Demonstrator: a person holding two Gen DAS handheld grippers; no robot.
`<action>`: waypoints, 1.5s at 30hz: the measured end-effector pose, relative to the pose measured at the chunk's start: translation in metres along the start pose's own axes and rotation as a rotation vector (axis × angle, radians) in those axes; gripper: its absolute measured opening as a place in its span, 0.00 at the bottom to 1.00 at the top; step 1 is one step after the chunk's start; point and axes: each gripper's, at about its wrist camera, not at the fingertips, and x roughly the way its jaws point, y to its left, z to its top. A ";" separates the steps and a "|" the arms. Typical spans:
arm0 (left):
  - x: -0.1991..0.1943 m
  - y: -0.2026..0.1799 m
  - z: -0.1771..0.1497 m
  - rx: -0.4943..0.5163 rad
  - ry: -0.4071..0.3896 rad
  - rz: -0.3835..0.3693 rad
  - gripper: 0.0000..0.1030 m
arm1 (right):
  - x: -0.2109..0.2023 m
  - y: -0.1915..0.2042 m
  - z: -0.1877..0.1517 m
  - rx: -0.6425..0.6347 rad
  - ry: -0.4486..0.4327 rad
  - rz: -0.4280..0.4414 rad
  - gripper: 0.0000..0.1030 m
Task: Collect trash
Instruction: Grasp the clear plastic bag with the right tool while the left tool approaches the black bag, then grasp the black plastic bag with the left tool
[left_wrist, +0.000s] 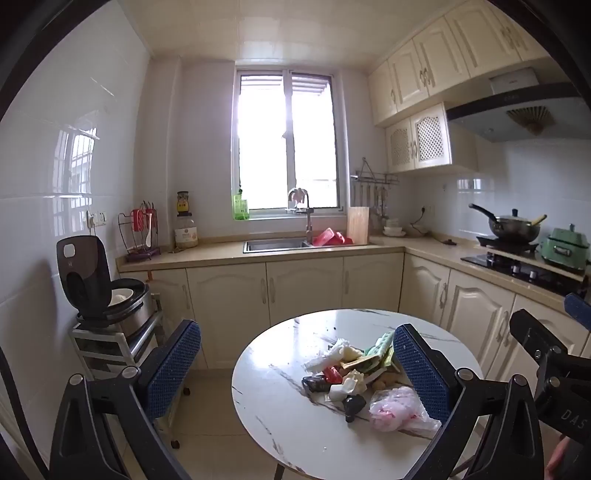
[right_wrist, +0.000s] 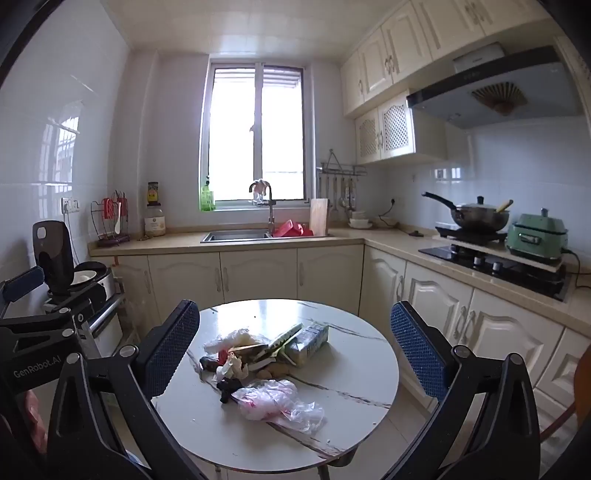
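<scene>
Here, a pile of trash (right_wrist: 258, 365) sits on a round white table (right_wrist: 347, 417) with dark marble lines, in a kitchen with cream cupboards. The pile is in the middle of the table top, a bit toward the far side. It is a messy heap of many small things. At the near end lies a crinkled clear plastic bag (right_wrist: 277, 404) with pink inside. Just behind it is a small black lump (right_wrist: 227, 387). Then come white crumpled paper bits (right_wrist: 232, 363), something red (right_wrist: 222, 356), and a dark flat wrapper (right_wrist: 209, 363). At the far right end is a pale green carton (right_wrist: 308, 341) lying on its side, with a green and white strip (right_wrist: 286, 336) leaning next to it.

In the right wrist view the heap stretches from near to far, and the carton's long side points away and to the right, toward the stove (right_wrist: 495, 264). I cannot tell what most of the small bits are.

The left gripper (left_wrist: 295, 369) has its blue fingers (left_wrist: 173, 363) spread wide with nothing held. The right gripper (right_wrist: 295, 347) is spread wide too, and holds nothing. Both hang in the air in front of the table, not touching the pile
</scene>
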 end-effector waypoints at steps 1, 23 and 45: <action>0.005 0.000 -0.001 0.000 0.010 0.000 0.99 | 0.004 -0.001 -0.002 0.000 0.010 -0.002 1.00; 0.176 0.012 -0.054 0.061 0.405 -0.034 0.99 | 0.203 0.019 -0.151 -0.065 0.534 0.122 1.00; 0.333 -0.030 -0.074 0.048 0.596 -0.140 0.95 | 0.214 -0.057 -0.166 0.202 0.573 0.248 0.78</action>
